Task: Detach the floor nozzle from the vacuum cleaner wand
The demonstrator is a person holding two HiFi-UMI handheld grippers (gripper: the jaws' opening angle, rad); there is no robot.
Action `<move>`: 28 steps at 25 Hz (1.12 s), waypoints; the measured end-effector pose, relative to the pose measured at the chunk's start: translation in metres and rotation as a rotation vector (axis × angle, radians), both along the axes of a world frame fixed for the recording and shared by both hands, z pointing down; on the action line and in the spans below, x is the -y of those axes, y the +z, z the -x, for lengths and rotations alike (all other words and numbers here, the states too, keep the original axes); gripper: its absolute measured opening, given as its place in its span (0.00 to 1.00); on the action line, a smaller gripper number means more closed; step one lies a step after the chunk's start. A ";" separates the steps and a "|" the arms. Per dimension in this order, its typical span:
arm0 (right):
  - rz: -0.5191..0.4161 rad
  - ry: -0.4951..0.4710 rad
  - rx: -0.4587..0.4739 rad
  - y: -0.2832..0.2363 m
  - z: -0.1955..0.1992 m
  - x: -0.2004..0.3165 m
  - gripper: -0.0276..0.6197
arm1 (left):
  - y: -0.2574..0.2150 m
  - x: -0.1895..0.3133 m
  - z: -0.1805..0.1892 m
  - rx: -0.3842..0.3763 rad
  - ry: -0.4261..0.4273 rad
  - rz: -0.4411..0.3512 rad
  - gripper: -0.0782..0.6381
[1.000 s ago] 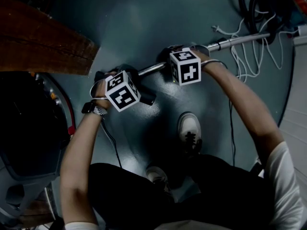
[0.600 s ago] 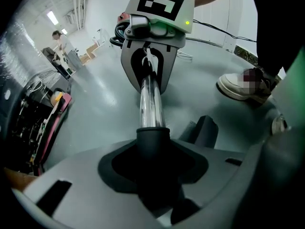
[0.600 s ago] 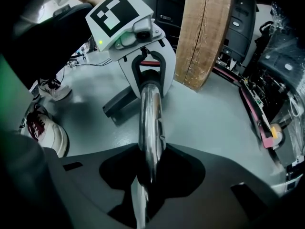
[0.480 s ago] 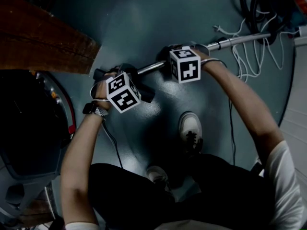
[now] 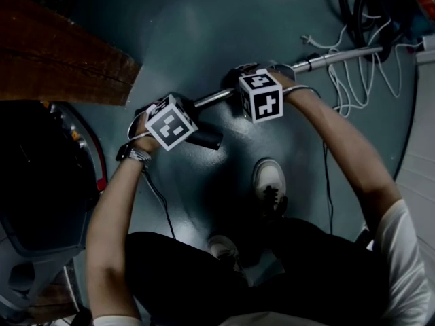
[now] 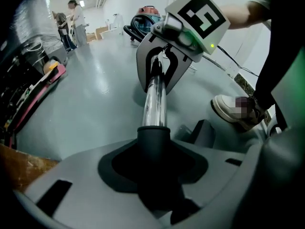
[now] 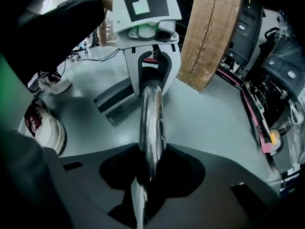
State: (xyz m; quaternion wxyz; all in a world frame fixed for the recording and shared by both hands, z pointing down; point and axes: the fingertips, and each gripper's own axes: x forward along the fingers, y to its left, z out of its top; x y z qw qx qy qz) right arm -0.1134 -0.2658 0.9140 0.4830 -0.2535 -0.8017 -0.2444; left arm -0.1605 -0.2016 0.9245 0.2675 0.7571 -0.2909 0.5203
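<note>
A chrome wand lies low over the grey floor and runs left into the black floor nozzle. My left gripper points steeply down and is shut on the nozzle's black neck, where the wand enters it. My right gripper is shut on the wand a short way along, to the right. In the left gripper view the right gripper straddles the tube. In the right gripper view the wand leads to the left gripper, with the nozzle's foot beside it.
A wooden board stands at the left, above dark machinery. A vacuum body with coiled hose and white cable lie at the top right. The person's shoes stand just behind the wand. Two people stand far off.
My left gripper has rolled about its own axis on the nozzle neck, and its marker cube now faces differently. The right gripper and the wand have stayed still.
</note>
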 end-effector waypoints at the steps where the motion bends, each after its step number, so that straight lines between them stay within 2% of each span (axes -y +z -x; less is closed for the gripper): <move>1: -0.001 -0.001 0.001 0.000 0.000 0.000 0.26 | -0.002 0.001 0.000 -0.013 -0.008 0.001 0.34; 4: 0.002 0.002 0.006 0.000 0.001 0.000 0.26 | -0.005 0.004 0.000 -0.026 -0.020 -0.005 0.34; 6: 0.005 0.000 0.015 -0.001 0.002 0.000 0.26 | -0.002 0.002 0.001 -0.001 0.003 -0.022 0.34; 7: 0.003 -0.003 0.016 -0.001 0.003 0.000 0.26 | 0.000 0.001 0.003 0.033 0.034 -0.034 0.34; 10: -0.017 0.001 -0.007 0.005 -0.003 0.007 0.26 | 0.010 -0.008 0.019 0.199 0.174 -0.060 0.34; 11: -0.022 0.014 -0.017 0.008 -0.008 0.012 0.26 | 0.015 -0.014 0.027 0.224 0.187 -0.055 0.34; 15: -0.028 0.045 -0.048 0.017 -0.023 0.028 0.26 | 0.022 -0.032 0.057 0.167 0.044 -0.011 0.34; 18: -0.033 0.051 -0.055 0.023 -0.023 0.029 0.26 | 0.028 -0.040 0.068 0.185 0.031 0.008 0.34; 23: -0.036 0.061 -0.055 0.026 -0.017 0.031 0.26 | 0.037 -0.057 0.059 0.191 0.108 0.043 0.34; 28: -0.049 0.082 -0.033 0.028 -0.007 0.037 0.26 | 0.036 -0.064 0.045 0.200 0.225 0.023 0.34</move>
